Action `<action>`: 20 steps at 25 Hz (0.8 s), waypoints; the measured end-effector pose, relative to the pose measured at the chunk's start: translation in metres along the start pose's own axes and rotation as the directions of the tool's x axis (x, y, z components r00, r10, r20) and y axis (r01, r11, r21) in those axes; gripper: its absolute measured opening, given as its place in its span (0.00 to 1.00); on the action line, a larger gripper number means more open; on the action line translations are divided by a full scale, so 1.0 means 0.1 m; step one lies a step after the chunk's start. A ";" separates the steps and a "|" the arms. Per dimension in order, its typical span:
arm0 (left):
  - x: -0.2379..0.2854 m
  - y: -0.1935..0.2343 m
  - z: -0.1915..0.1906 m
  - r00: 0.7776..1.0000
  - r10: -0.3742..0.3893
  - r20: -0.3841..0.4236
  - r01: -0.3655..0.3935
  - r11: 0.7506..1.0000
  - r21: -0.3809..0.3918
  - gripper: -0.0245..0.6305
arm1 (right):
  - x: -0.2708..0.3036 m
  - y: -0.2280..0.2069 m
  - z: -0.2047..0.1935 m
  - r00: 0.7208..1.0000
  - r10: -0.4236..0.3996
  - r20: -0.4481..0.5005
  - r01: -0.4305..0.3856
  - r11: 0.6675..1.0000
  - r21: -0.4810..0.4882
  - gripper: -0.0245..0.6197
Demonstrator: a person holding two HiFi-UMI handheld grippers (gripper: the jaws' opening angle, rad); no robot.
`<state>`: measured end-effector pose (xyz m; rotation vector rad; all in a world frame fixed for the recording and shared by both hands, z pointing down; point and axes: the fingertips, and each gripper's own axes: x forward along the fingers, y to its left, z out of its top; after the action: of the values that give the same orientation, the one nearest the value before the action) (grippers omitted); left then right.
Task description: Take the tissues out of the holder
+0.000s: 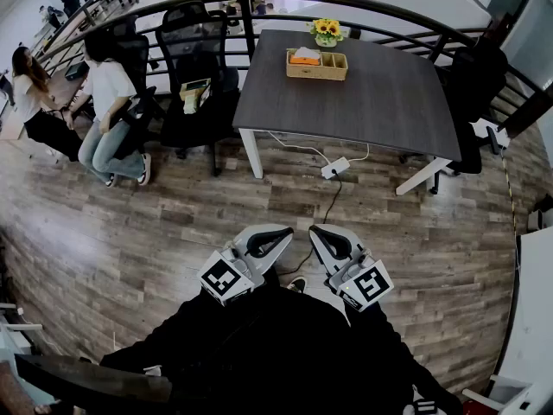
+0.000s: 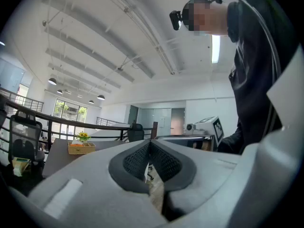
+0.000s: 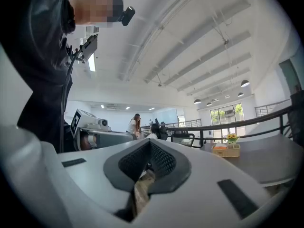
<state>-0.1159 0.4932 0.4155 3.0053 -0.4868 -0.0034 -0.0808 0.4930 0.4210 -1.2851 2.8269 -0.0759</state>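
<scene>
Nothing's been picked up yet here, so the step in hand is really just the approach. The woven tan rectangular holder is sat near the far edge of the dark grey rectangular table, just in front of the small pot of yellow sunflowers, and well apart from both claws. A bit of white tissue can be seen poking up at its left end, above an orange thing. What the rest of it holds can't be made out from this far.

The left gripper and the right gripper are both held low near the body, each with its 2 jaws pressed together on nothing.

How it's probably best done: the table should be walked up to first, and the white power strip and its cable on the wood floor are best stepped around. 1 claw should be spread before it's brought down over the tissue, then closed on the raised fold only, not on what's under it. Tissue is soft and tears easily, so a slow straight-up pull is advised. The holder looks light and could get lifted along, so it's likely worth being pinned at its rim with the other claw.
</scene>
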 end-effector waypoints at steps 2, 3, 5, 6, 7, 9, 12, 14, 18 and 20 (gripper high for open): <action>0.00 -0.02 0.01 1.000 0.004 -0.008 -0.004 1.000 0.001 0.05 | -0.01 -0.01 0.02 1.000 0.004 0.005 -0.004 1.000 -0.005 0.04; 0.01 -0.02 0.01 1.000 0.007 -0.009 -0.007 1.000 0.002 0.05 | -0.01 -0.01 0.03 1.000 0.006 0.007 -0.006 1.000 -0.006 0.04; 0.03 -0.03 0.02 1.000 0.012 -0.008 -0.012 1.000 -0.001 0.05 | -0.02 -0.02 0.05 1.000 0.010 0.005 -0.010 1.000 0.001 0.04; 0.04 -0.04 0.03 1.000 0.014 -0.007 -0.014 1.000 -0.001 0.05 | -0.03 -0.02 0.05 1.000 0.012 0.003 -0.012 1.000 0.005 0.04; 0.05 -0.05 0.03 1.000 0.015 -0.006 -0.015 1.000 0.003 0.05 | -0.05 -0.02 0.05 1.000 0.015 0.001 -0.015 1.000 0.009 0.04; 0.08 -0.08 0.04 1.000 0.014 -0.008 -0.014 1.000 0.013 0.05 | -0.08 0.00 0.04 1.000 0.022 -0.002 -0.021 1.000 0.015 0.04; 0.11 -0.12 0.06 1.000 0.014 -0.009 -0.014 0.999 0.030 0.05 | -0.11 0.01 0.05 1.000 0.031 -0.002 -0.031 0.999 0.016 0.04; 0.13 -0.12 0.07 1.000 0.022 -0.009 -0.021 0.999 0.038 0.05 | -0.12 -0.02 0.05 0.999 0.032 0.007 -0.032 0.999 0.024 0.04; 0.13 -0.08 0.04 0.999 0.048 -0.015 -0.048 0.999 0.018 0.05 | -0.14 -0.15 0.02 1.000 0.005 0.019 -0.006 0.997 0.078 0.04; 0.15 -0.03 0.01 0.998 0.056 -0.023 -0.056 0.998 0.011 0.05 | -0.14 -0.24 -0.01 1.000 -0.012 0.017 0.010 0.996 0.089 0.04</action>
<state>-0.1004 0.4909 0.4141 2.9974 -0.5704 0.0383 -0.0540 0.4876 0.4238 -1.2767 2.7678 -0.1876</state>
